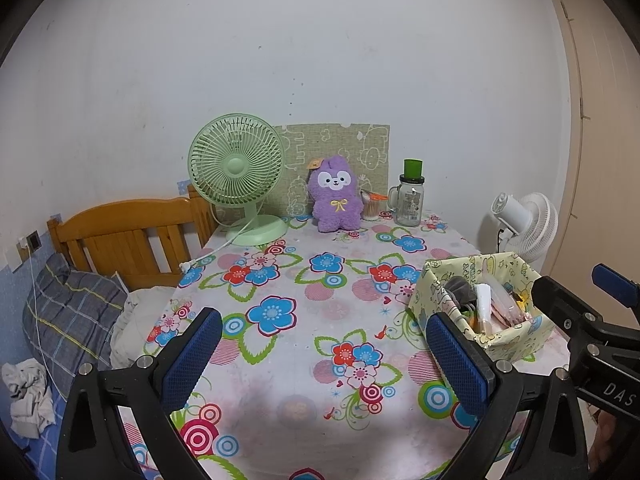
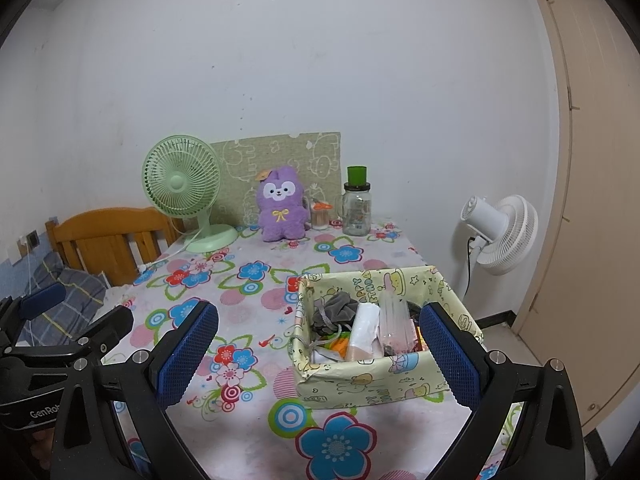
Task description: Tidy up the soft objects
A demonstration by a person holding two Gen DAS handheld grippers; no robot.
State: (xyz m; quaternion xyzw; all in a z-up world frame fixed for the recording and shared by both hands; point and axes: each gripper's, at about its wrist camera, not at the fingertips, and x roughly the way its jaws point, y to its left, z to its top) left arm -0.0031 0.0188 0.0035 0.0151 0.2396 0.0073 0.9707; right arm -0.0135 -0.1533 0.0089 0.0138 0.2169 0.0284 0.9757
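Both claws hang spread wide and empty over the near edge of the flower-printed table (image 1: 304,360), the left claw (image 1: 320,364) beside the right claw (image 2: 320,356), their blue pads ribbed. Well beyond them, a fluffy purple plush animal (image 1: 335,198) sits upright against the far wall between a pale green desk fan (image 1: 237,168) and a glass jar with green lid (image 1: 410,196). A paper-wrapped cartoon-print box (image 2: 360,384) of mixed items stands just ahead of the right claw.

"DAS" on right tongs (image 1: 616,296); "GenRob" on left tongs (image 2: 44,308).
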